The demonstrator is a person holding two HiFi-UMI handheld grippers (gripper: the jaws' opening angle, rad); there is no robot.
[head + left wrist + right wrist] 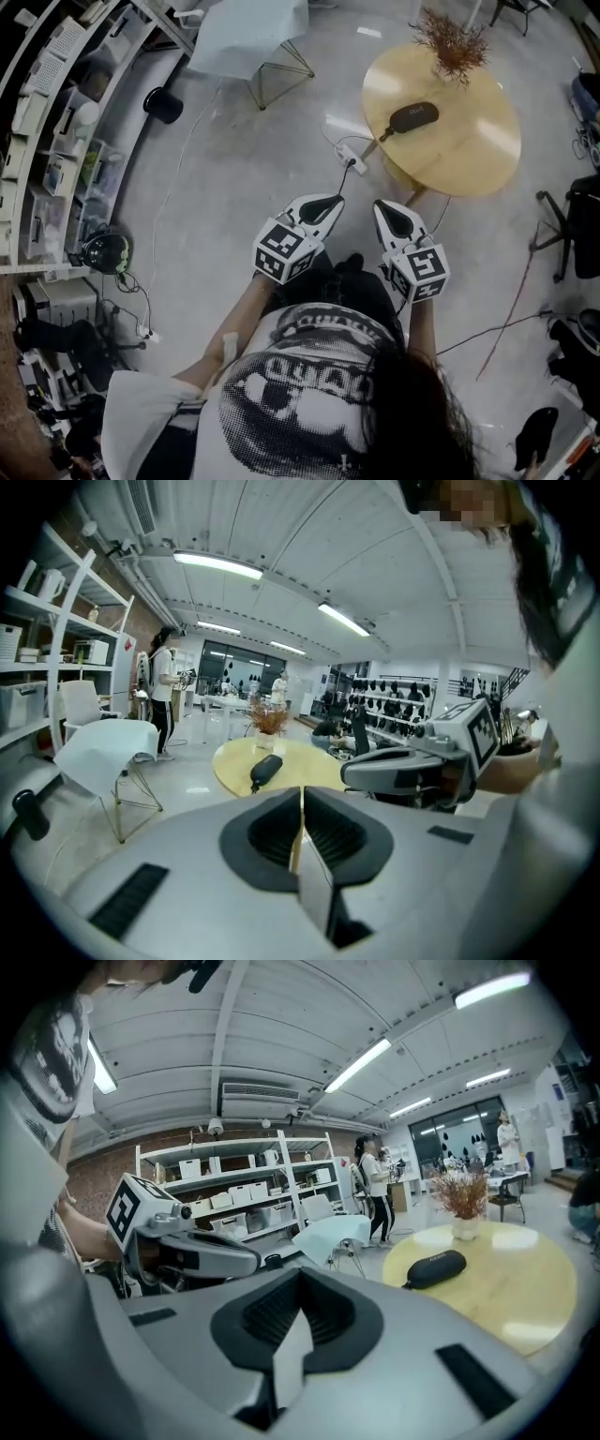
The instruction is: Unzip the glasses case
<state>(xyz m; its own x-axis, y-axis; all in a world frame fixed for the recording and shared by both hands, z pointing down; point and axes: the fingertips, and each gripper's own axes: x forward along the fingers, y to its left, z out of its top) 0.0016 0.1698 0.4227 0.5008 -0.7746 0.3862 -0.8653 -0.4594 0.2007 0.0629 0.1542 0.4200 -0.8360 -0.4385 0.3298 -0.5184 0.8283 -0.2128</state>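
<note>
**Head view:** A person stands with the left gripper (330, 202) and right gripper (386, 212) side by side in front of the body. Both point toward a round wooden bench (469, 164) farther off. The glasses case (413, 116), a dark oblong, lies flat near the bench's middle. A thin strap (384, 134) trails from its left end, and a vase of dried twigs (453, 42) stands beyond it. Both grippers are well apart from the case.

**Left gripper view:** The left gripper (302, 803) has its fingers pressed together with nothing between them. Over them, far off, the glasses case (265, 771) lies end-on on the bench (225, 772). The right gripper (412, 771) shows at the right.

**Right gripper view:** The right gripper (298, 1312) is likewise closed flat and empty. The glasses case (436, 1268) lies long side on at the right of the bench (534, 1316), and the left gripper (187, 1251) shows at the left. The shell looks shut, but the zip line is too small to tell whether it is drawn.

**Handling:** The case looks like a light, semi-stiff shell with a slightly textured cover. It would likely skid on the smooth wood under any sideways pull. The steadiest hold appears to be across its narrow width at mid-body. The zip pull, probably a small flat tab near the strap end, would call for a fine pinch at the fingertips.
</note>
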